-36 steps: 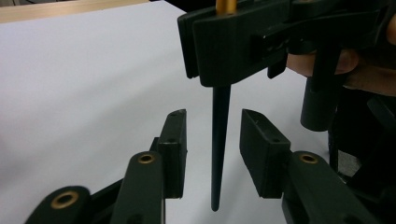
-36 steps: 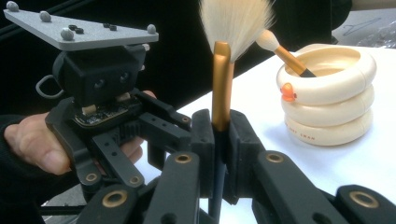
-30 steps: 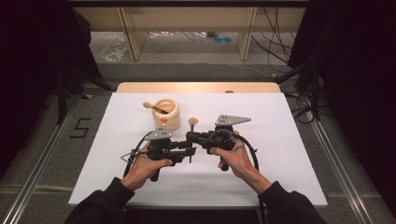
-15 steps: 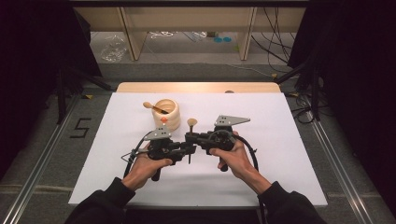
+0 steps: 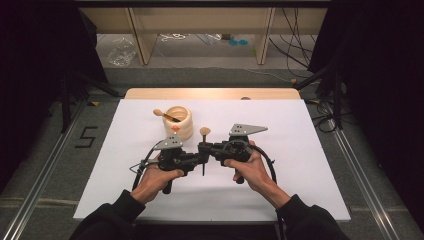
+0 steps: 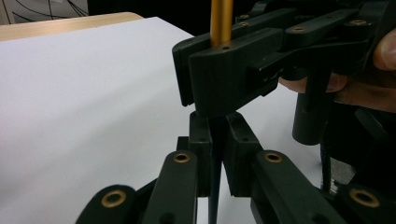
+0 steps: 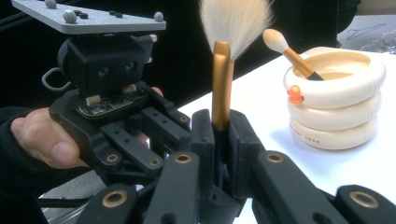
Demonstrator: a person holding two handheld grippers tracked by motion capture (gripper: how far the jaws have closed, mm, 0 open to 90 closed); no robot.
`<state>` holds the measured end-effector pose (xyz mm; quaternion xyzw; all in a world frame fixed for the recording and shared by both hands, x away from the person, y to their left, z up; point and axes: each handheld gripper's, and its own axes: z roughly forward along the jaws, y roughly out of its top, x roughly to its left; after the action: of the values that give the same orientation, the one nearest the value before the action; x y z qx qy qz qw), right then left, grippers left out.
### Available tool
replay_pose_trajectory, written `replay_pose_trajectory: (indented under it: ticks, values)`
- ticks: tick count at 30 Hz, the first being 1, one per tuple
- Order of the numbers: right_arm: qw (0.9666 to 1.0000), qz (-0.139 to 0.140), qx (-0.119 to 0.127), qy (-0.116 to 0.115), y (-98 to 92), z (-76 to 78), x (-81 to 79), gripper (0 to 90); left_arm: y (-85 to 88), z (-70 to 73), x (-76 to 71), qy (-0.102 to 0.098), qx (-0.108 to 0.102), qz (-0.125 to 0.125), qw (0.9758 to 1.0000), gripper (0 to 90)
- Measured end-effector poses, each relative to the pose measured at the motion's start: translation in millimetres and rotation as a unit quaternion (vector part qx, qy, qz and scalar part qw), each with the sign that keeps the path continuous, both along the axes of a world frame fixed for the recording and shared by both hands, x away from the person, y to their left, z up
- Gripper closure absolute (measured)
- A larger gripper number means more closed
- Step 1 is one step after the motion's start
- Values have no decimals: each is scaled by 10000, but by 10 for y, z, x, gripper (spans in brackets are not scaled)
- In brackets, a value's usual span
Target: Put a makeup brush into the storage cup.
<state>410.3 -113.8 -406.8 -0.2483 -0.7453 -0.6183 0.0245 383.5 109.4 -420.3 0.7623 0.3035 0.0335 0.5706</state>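
My right gripper (image 7: 215,135) hides the brush's (image 7: 221,88) handle where its jaws cover it, and the frame's top cuts off the bristle tips. In my left gripper (image 6: 215,140) view, the brush runs off both top and bottom. The holder's (image 7: 334,98) lettering is too blurred to read.

- Makeup brushes: two, one (image 5: 204,134) upright between the grippers, one (image 5: 166,115) in the holder.
- Cream ringed brush holder (image 5: 182,125): one.
- Grippers: two, the left gripper (image 5: 199,159) and the right gripper (image 5: 203,148).
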Motion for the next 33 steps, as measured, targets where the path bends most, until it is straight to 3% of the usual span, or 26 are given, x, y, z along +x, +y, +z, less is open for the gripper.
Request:
replay_pose_trajectory:
  ticks: [4,8,15,18,25,28,30,32,33]
  values:
    - [10000,-15,-11,34,-10,1,6,812,5,-2,0,-18,12,10,10000,832]
    - [9998,-159,-95,102,-19,5,9,608,35,-9,25,-14,33,31,10000,832]
    - [9984,-519,-206,-22,-106,51,19,440,118,-38,78,-83,148,252,9995,833]
    - [9969,-660,-375,-192,-147,64,18,359,154,-35,100,-116,147,357,9992,833]
    - [9895,-1056,-824,-539,-256,115,-43,246,244,-11,136,-184,190,618,9977,833]
    - [9848,-1215,-1067,-640,-312,122,-72,222,282,9,152,-182,161,680,9974,833]
    - [9836,-1248,-1123,-658,-342,104,-87,203,302,26,161,-226,171,699,9971,833]
    - [9801,-1346,-1278,-702,-380,87,-105,185,324,46,174,-291,179,712,9969,833]
    - [9764,-1426,-1436,-753,-405,87,-117,176,328,54,173,-263,153,767,9966,833]
